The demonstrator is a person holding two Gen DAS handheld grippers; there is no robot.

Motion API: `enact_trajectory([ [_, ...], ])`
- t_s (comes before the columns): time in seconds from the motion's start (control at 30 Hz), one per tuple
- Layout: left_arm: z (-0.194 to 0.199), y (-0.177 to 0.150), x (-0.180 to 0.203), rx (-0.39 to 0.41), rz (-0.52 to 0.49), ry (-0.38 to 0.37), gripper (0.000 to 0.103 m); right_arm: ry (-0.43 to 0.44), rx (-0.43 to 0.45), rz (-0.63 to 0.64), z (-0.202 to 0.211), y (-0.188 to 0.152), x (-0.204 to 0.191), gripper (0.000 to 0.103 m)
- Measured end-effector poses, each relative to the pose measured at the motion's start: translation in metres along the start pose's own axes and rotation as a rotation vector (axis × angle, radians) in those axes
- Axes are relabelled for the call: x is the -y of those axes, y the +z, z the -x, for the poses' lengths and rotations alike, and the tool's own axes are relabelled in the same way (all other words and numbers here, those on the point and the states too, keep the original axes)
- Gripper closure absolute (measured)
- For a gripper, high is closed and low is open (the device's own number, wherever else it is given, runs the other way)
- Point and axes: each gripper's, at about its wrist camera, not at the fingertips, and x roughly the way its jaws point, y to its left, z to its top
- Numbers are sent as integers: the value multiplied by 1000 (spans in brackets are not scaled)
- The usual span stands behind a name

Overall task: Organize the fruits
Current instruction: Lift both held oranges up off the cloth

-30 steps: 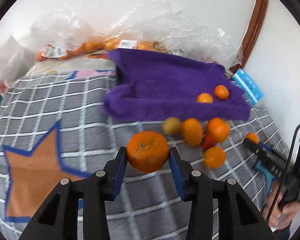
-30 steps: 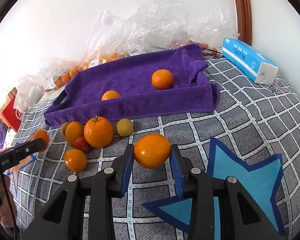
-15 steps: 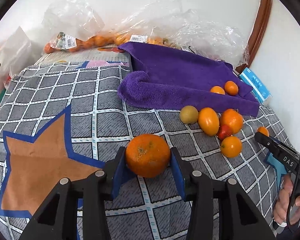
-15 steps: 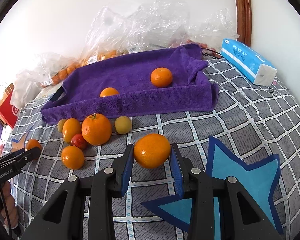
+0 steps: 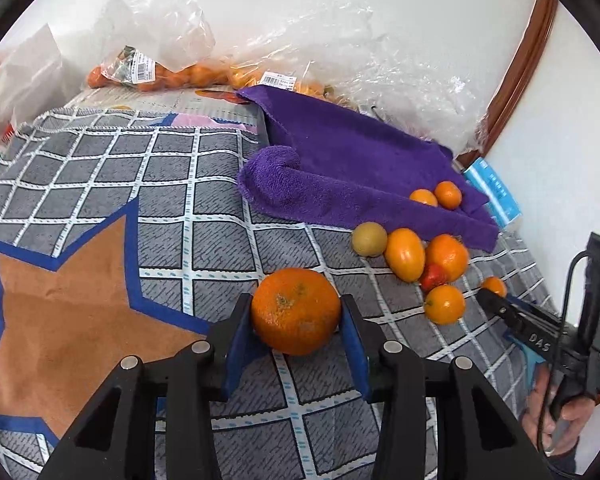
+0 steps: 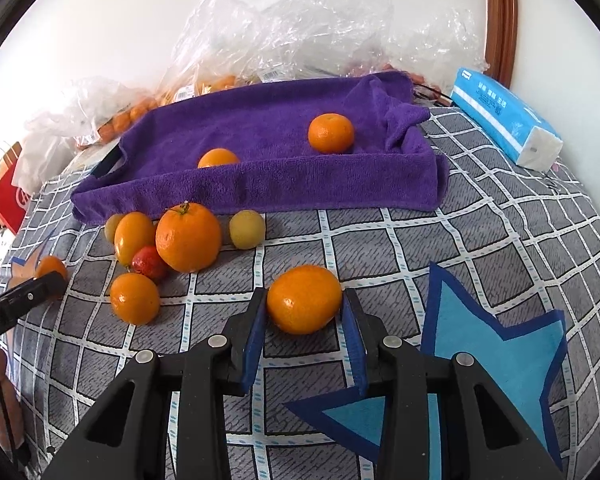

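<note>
Where towel (image 6: 260, 136) sits: loose fruit (image 6: 188, 238) beside.

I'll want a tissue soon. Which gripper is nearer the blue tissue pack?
Right. The right gripper sits in front of the tissue pack, to its left; the left gripper is farther left, beyond the loose fruit.

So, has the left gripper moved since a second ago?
Yes: in its view the purple towel now sits higher, farther from the left gripper and its orange; it drew back.
</note>
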Motion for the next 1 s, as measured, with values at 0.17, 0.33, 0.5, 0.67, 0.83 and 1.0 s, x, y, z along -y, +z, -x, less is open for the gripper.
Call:
enact_trajectory([
  [0.17, 10, -1, 5, 56, -20, -3, 63, 20, 36, -6, 8, -1, 2, 67],
  [0.33, 21, -2, 10, 123, -40, -3, 63, 27, 47, -17, 10, -1, 4, 67],
  [0.5, 21, -1, 9, 123, -38, -1, 63, 29, 55, -7, 12, -1, 1, 67],
  [0.67, 25, -1, 9, 142, -35, 15, 63, 30, 63, -25, 14, -2, 4, 67],
  [0.83, 30, -3, 15, 172, -65, 24, 63, 52, 69, -38, 15, -2, 6, 67],
  [1.0, 32, -3, 17, 183, -78, 30, 63, 50, 82, -49, 17, -1, 8, 67],
])
